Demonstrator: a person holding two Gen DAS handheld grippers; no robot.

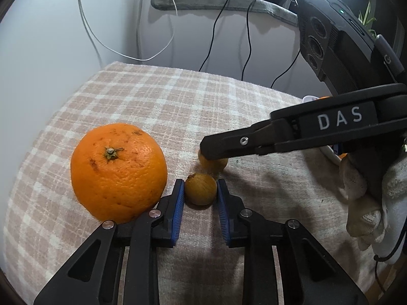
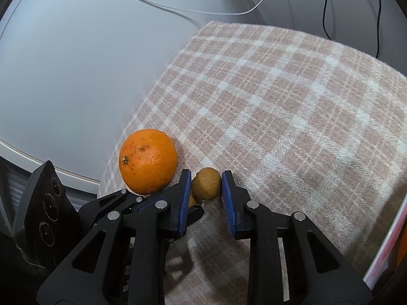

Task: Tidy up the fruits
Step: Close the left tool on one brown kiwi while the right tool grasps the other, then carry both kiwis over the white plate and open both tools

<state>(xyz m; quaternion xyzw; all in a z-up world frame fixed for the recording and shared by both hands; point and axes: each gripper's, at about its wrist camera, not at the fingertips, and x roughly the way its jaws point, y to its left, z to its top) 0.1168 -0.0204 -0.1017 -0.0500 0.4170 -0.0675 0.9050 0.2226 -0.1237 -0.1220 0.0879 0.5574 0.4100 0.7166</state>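
Right tongs [image 2: 206,190] straddle small fruit [image 2: 206,186] — orange [image 2: 148,161] beside.

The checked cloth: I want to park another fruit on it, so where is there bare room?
Free: the wide checked cloth beyond and to the right of the small fruits, out to its far edge. Crowded: the near corner, where the orange, two small brownish fruits, the left gripper and the right gripper bunch together.
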